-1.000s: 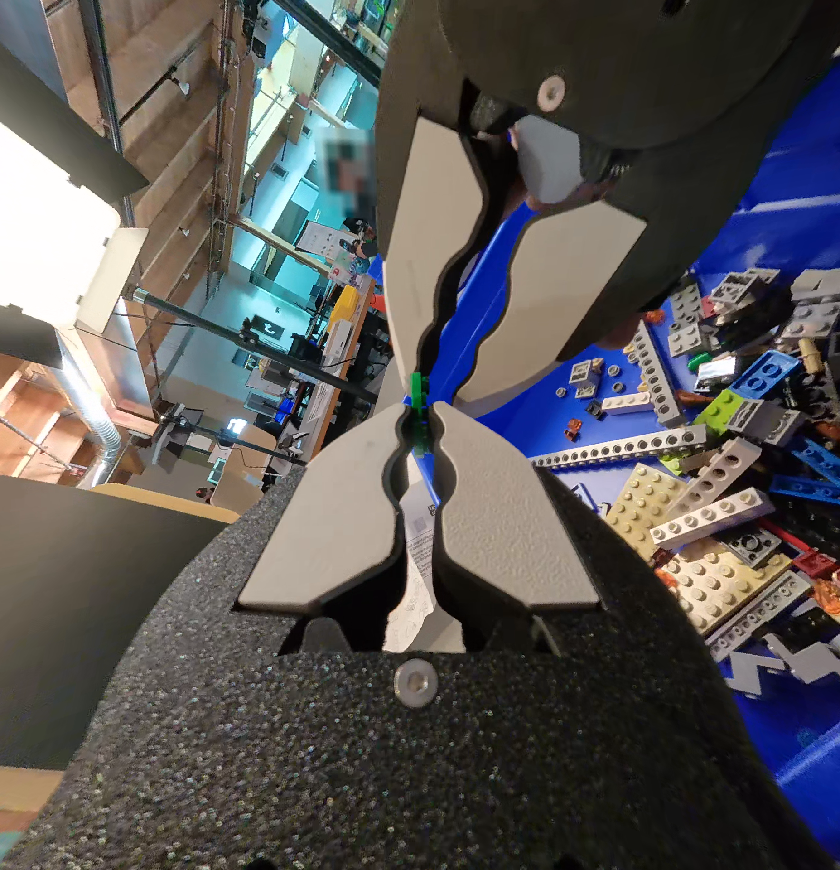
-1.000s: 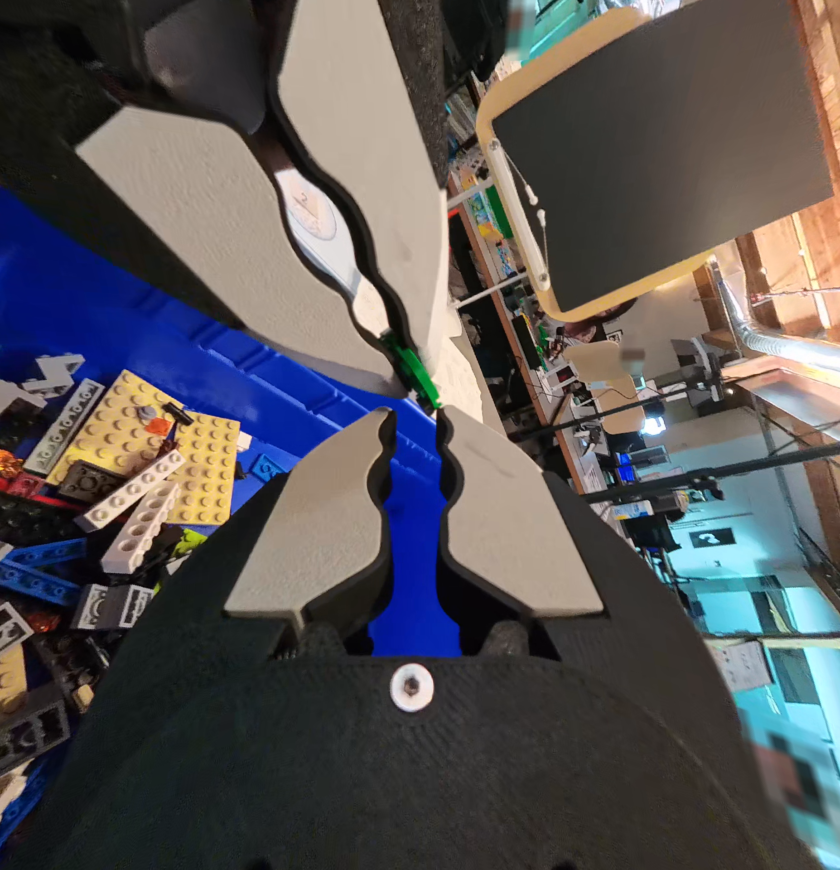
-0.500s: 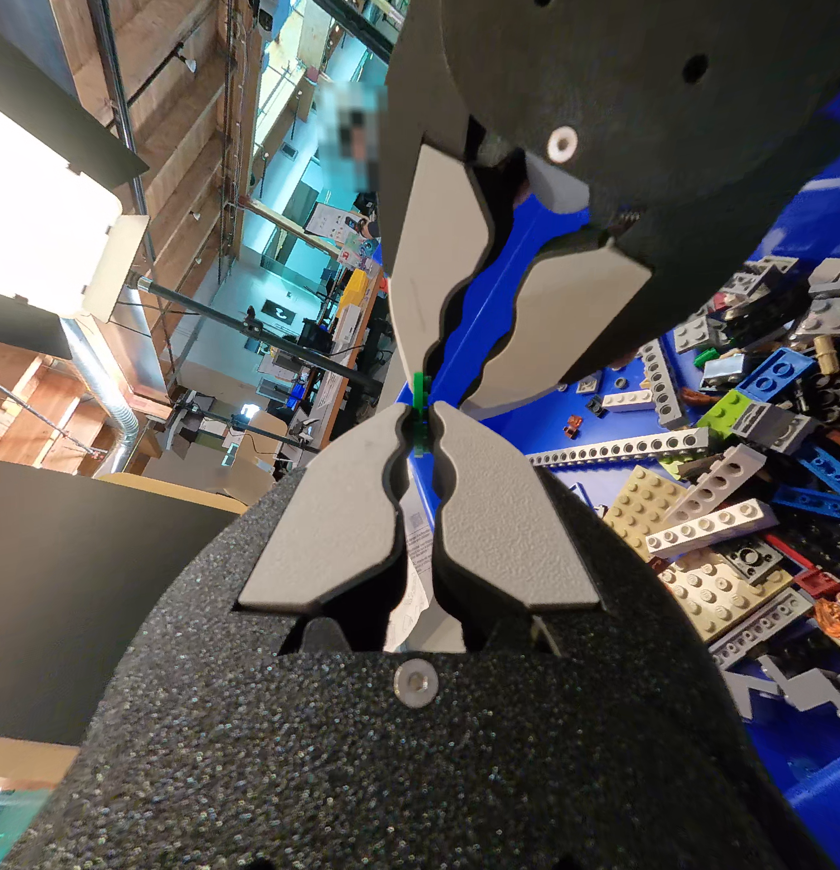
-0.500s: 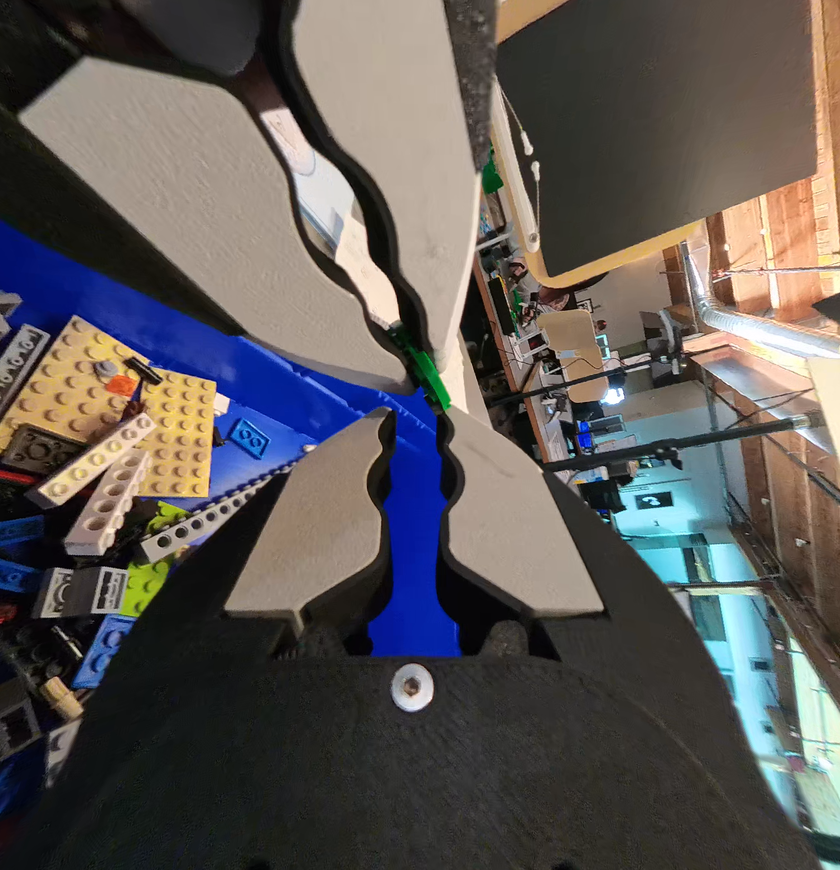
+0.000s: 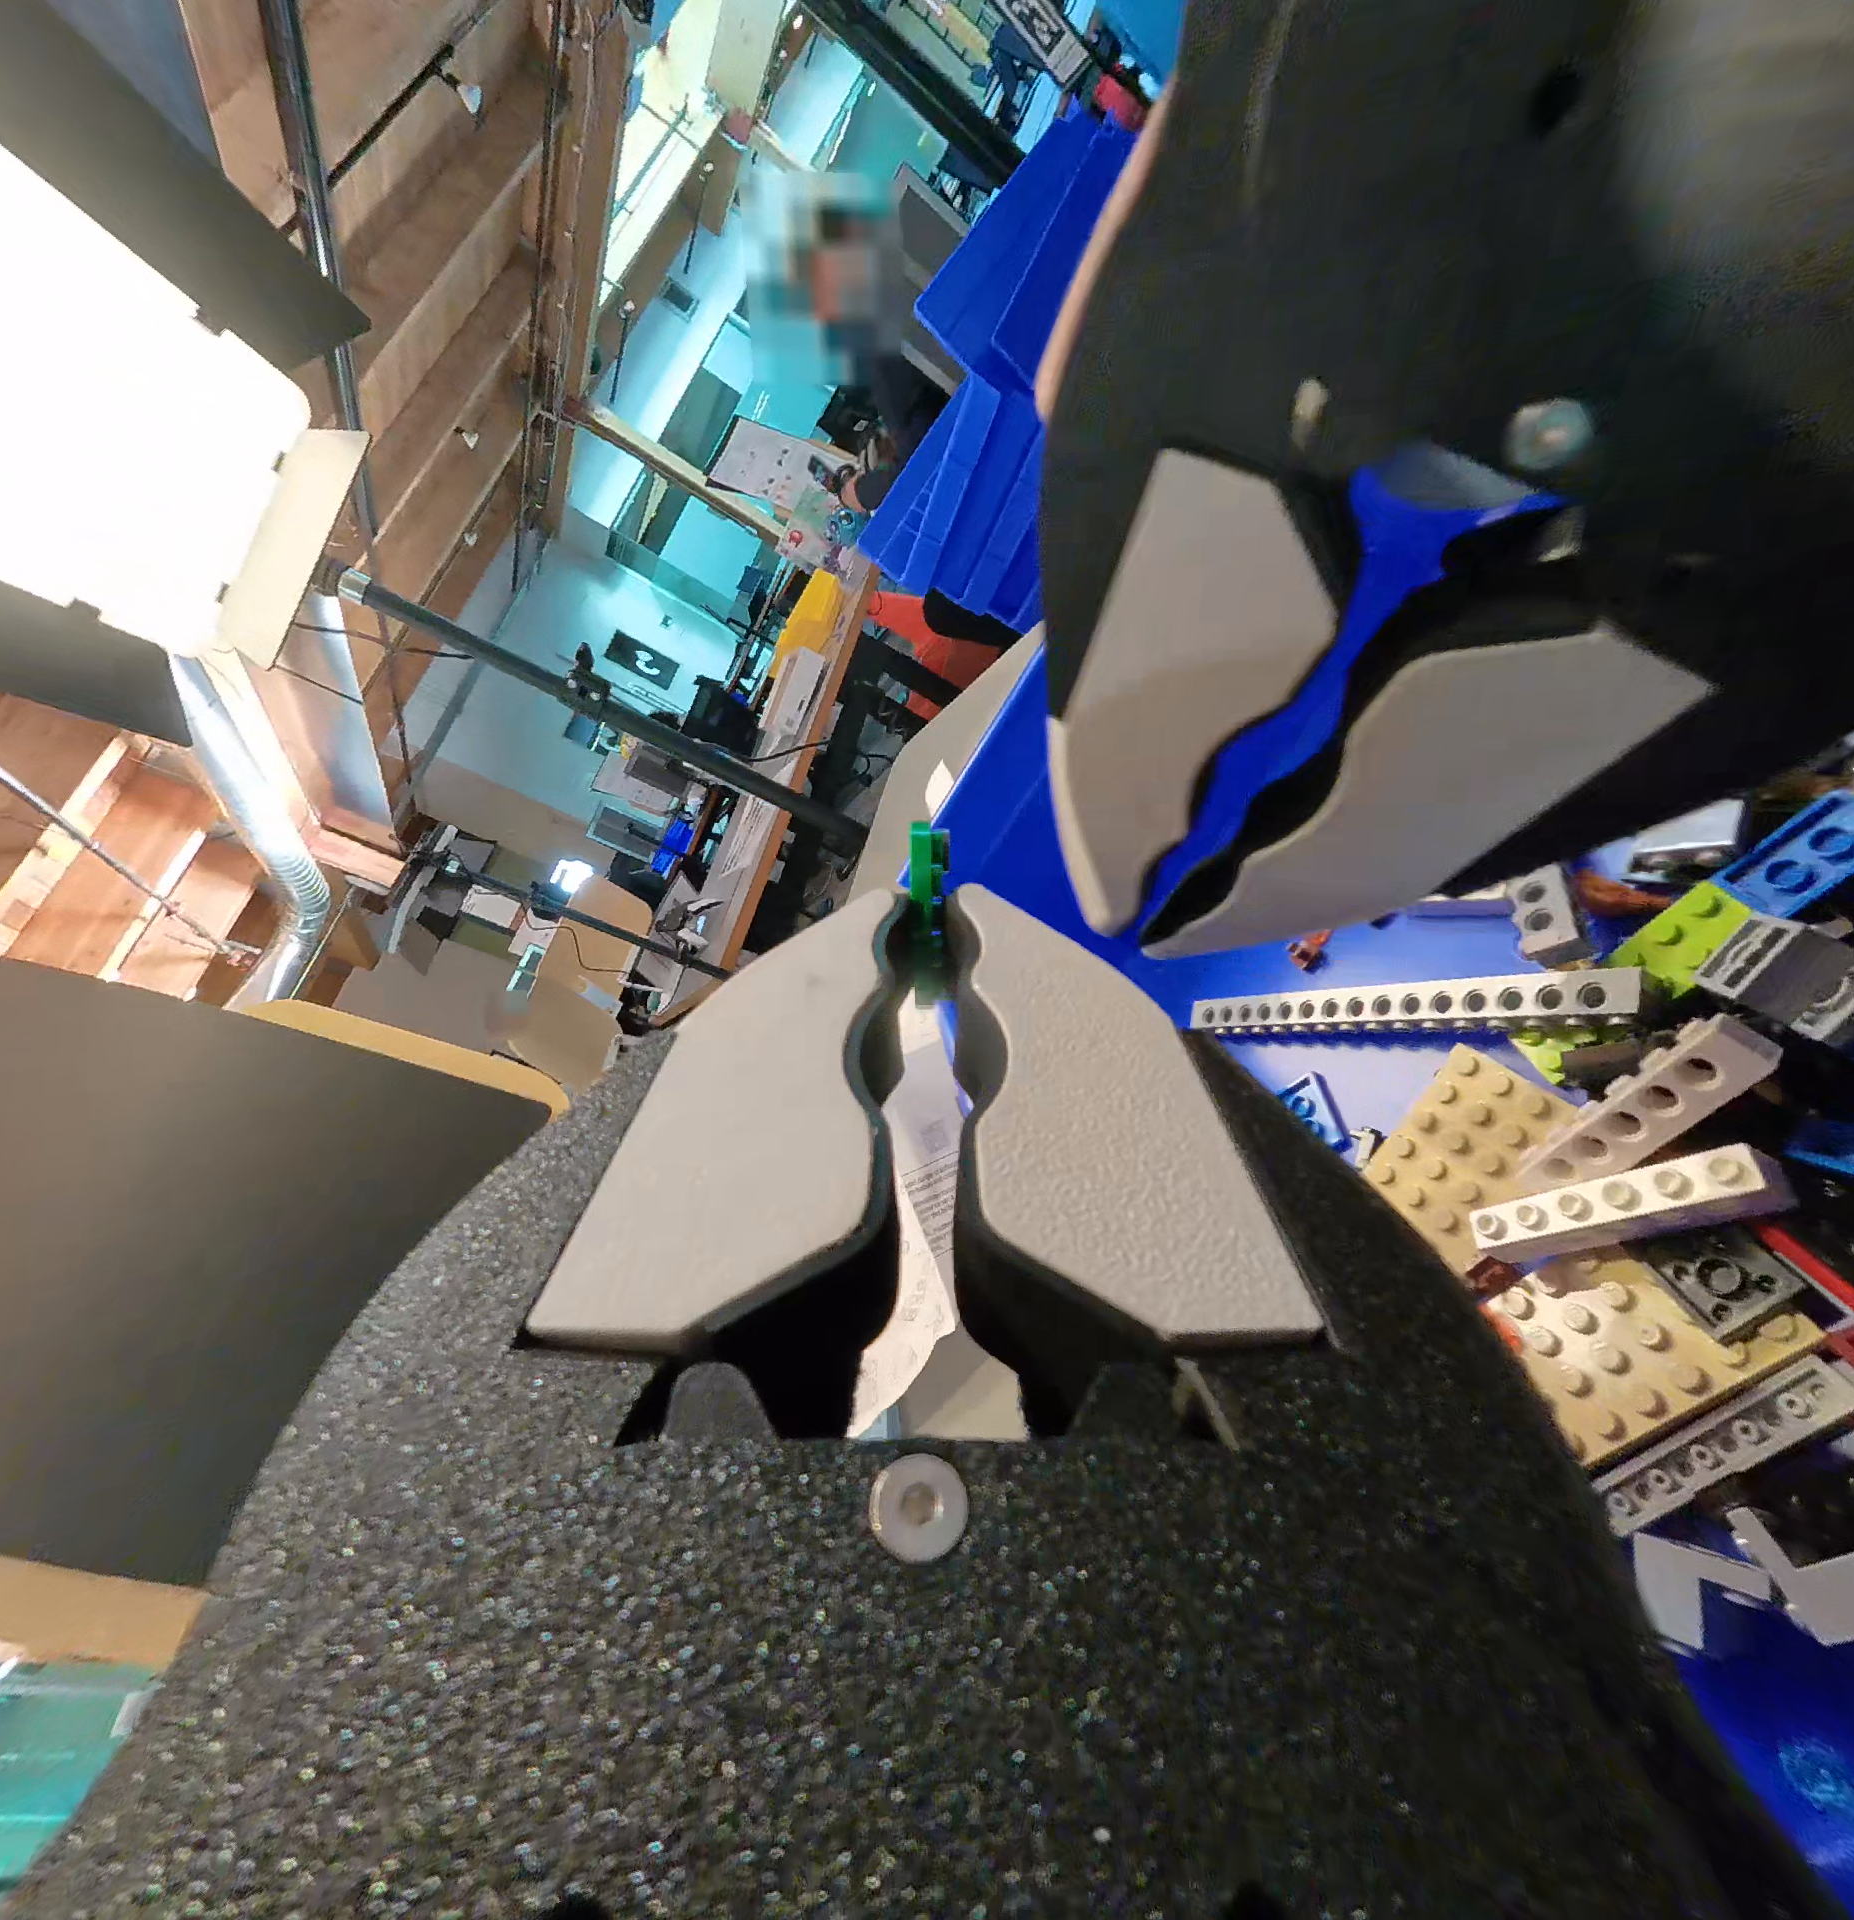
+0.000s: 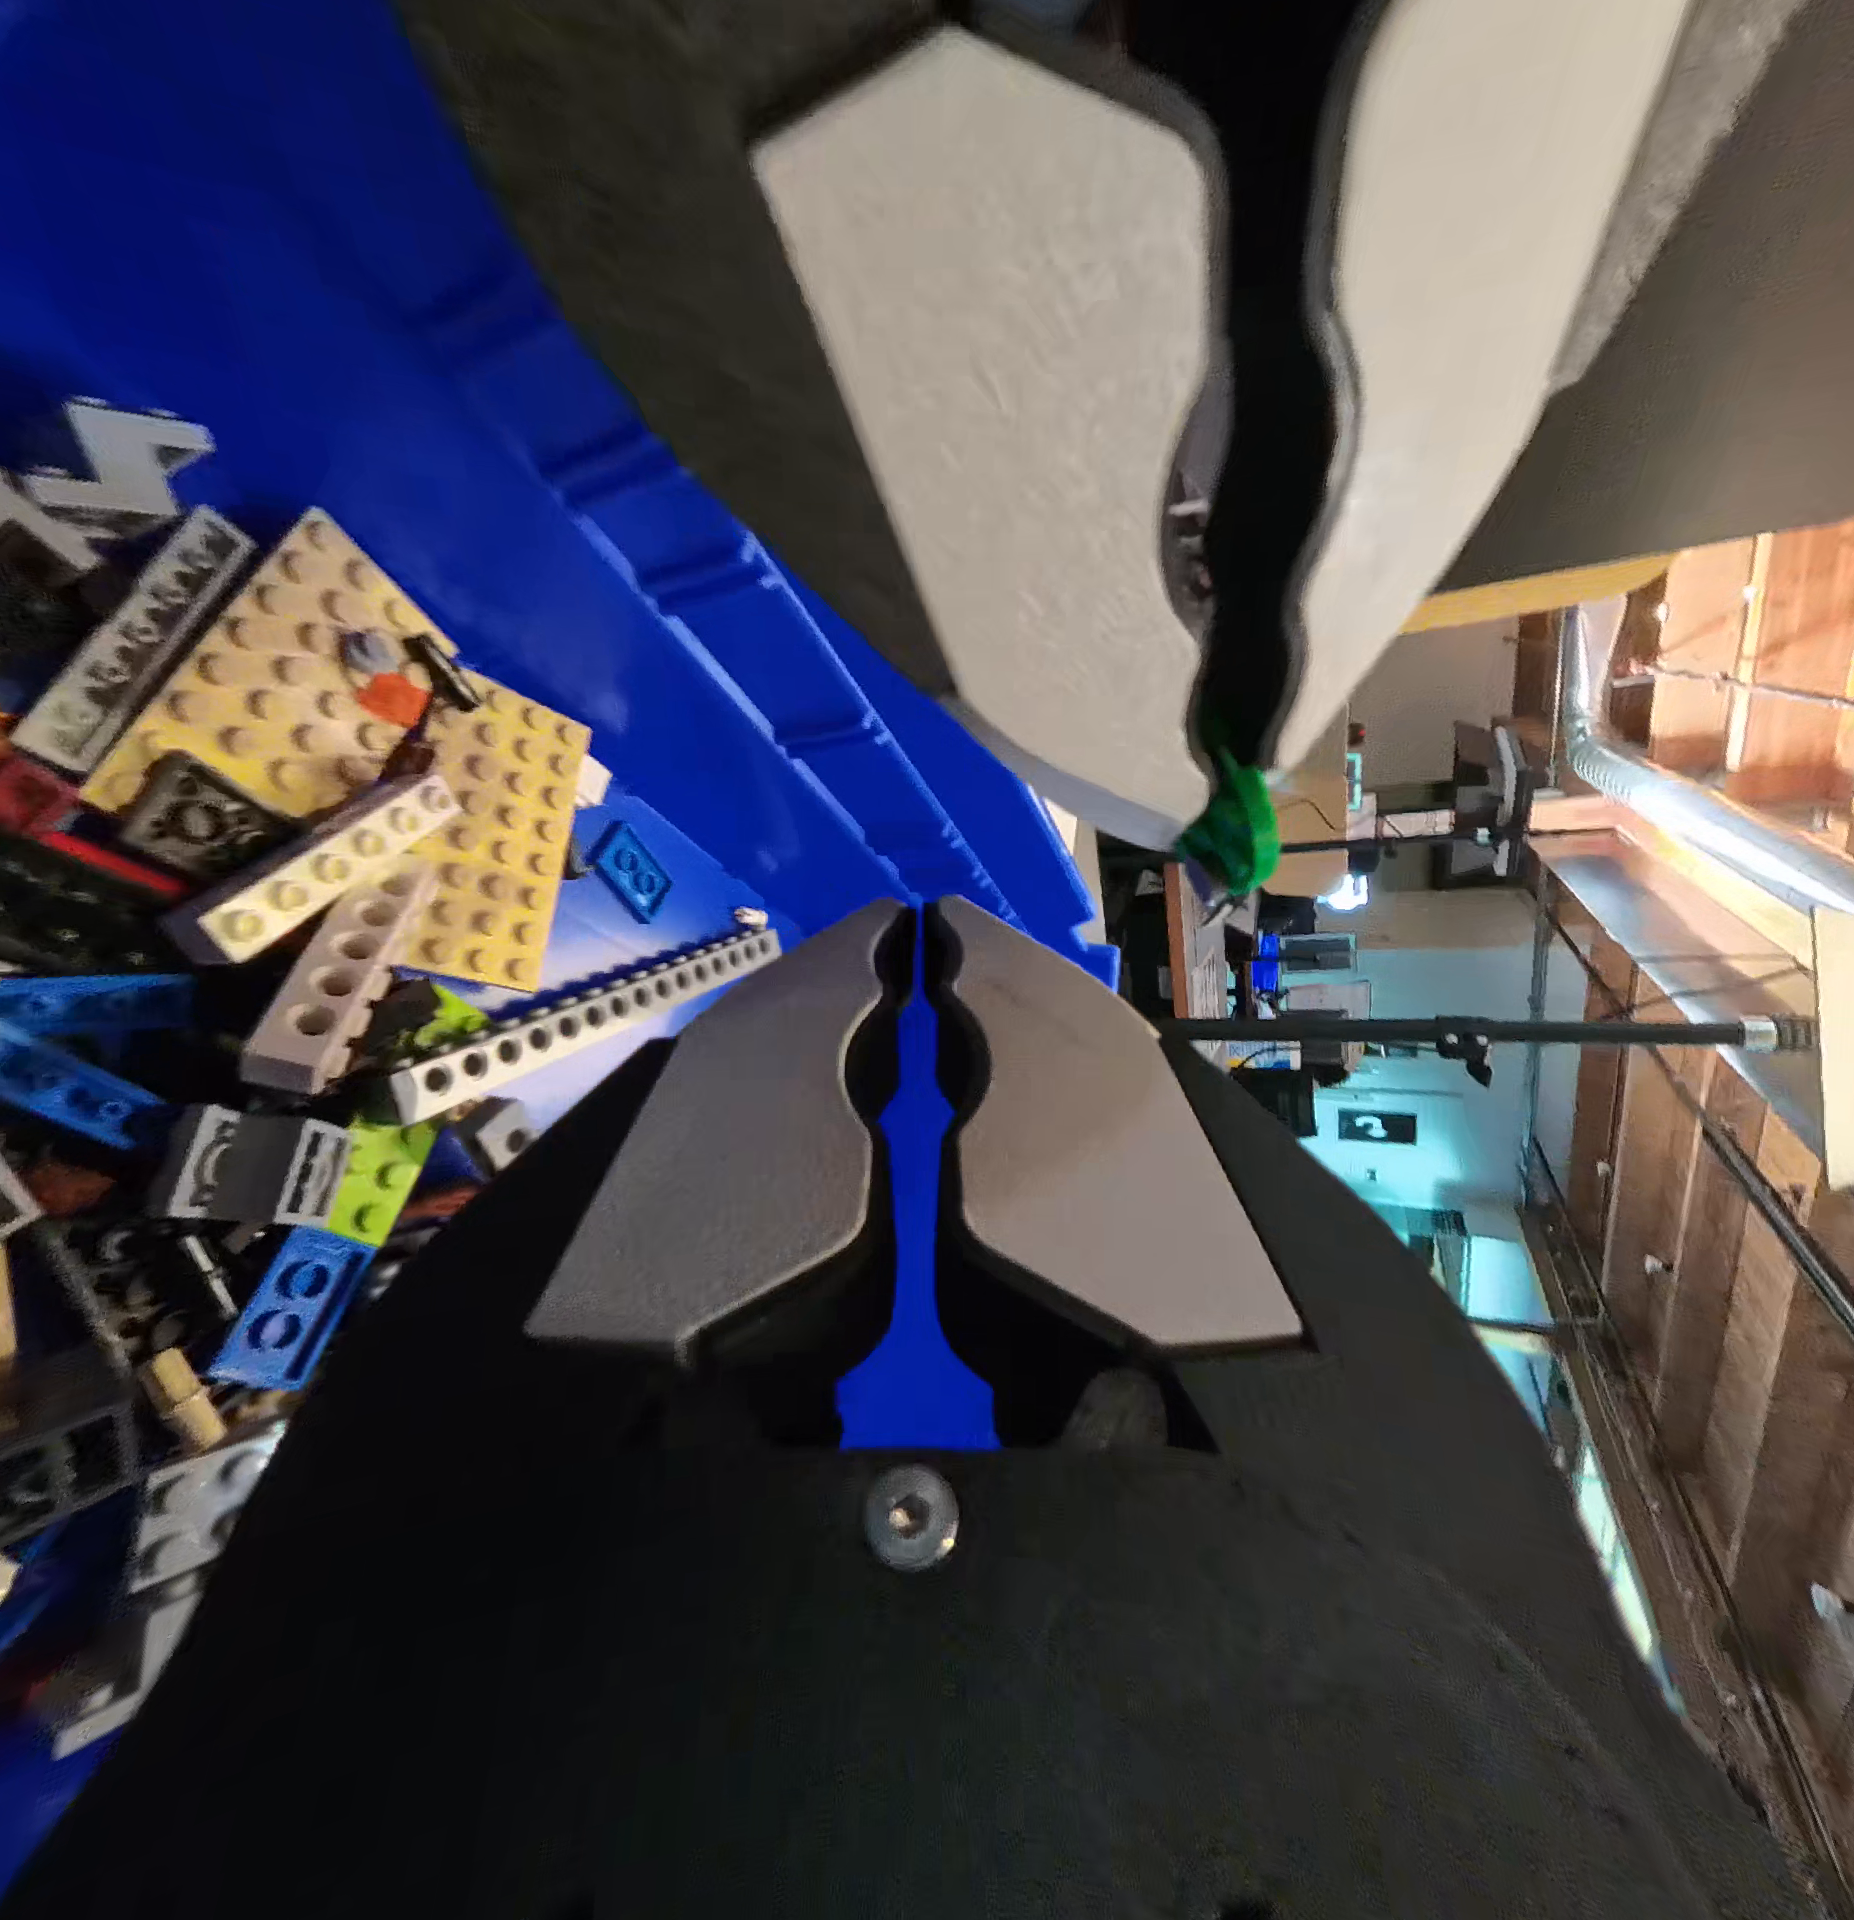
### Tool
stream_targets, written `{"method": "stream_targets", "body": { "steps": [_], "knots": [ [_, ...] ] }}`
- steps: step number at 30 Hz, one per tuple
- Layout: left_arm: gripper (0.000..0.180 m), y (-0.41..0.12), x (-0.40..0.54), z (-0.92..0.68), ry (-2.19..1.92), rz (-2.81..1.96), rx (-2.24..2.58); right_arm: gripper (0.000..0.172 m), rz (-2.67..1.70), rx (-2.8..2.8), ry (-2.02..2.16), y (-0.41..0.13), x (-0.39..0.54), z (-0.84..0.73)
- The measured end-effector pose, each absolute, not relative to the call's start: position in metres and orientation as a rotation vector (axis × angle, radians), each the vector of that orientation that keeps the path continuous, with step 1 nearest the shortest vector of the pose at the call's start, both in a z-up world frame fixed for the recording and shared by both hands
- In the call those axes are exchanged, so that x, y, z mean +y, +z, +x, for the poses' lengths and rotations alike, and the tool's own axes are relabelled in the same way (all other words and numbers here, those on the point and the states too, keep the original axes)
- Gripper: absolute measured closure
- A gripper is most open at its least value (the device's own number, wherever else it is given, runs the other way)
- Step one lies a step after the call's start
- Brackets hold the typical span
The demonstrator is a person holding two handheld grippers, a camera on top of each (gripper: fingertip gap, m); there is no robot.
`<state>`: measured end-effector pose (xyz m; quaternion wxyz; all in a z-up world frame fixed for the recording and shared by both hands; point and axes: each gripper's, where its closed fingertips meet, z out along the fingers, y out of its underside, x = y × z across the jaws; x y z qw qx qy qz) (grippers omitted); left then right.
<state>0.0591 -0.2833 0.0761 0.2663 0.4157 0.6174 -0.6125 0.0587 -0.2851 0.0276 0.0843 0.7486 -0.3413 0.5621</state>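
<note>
My left gripper [image 5: 923, 914] is shut on a small green brick piece [image 5: 925, 871] whose studded end sticks out past the fingertips. In the right wrist view the same gripper [image 6: 1229, 774] shows at the top with the green piece [image 6: 1229, 816] at its tips. My right gripper [image 6: 921, 914] is shut with nothing between its pads; it also shows in the left wrist view [image 5: 1136, 930] at the upper right, apart from the green piece. Both hang over a blue bin [image 6: 466, 416] of loose bricks.
The bin holds several loose bricks: tan studded plates [image 5: 1442, 1153], a long grey beam with holes [image 5: 1411, 1006], white bars [image 6: 320, 883], blue [image 5: 1806, 852] and lime pieces. Beyond the bin wall [image 5: 1006, 831] is a workshop with tables, stands and a black panel [image 5: 154, 1247]. Tip to tip, the grippers are about 5 cm apart.
My right gripper was open with its tips at the green piece; it has drawn away to the right and its pads came together with nothing between them. The left gripper keeps the green piece.
</note>
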Motion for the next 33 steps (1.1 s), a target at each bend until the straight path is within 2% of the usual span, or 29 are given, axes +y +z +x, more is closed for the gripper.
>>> {"method": "stream_targets", "body": {
  "steps": [6,16,17,18,26,33],
  "knots": [
    [0.176,0.071,-0.280,0.055,-1.637,1.178,1.656,0.153,2.109,-1.169,1.824,0.050,-0.302,0.056],
    [0.176,0.064,-0.281,0.055,-1.630,1.168,1.636,0.150,2.122,-1.040,1.819,0.045,-0.292,0.060],
    [0.176,0.068,-0.281,0.056,-1.654,1.140,1.623,0.150,2.182,-1.023,1.780,0.039,-0.288,0.060],
    [0.176,0.077,-0.280,0.053,-1.708,1.126,1.603,0.172,2.338,-0.961,1.678,0.023,-0.274,0.061],
    [0.176,0.073,-0.281,0.055,-1.704,1.163,1.694,0.172,2.273,-1.003,1.703,0.029,-0.276,0.061],
    [0.176,0.082,-0.261,0.044,-1.866,1.386,1.513,0.148,2.355,-1.122,2.023,0.071,-0.288,0.057]
  ]
}}
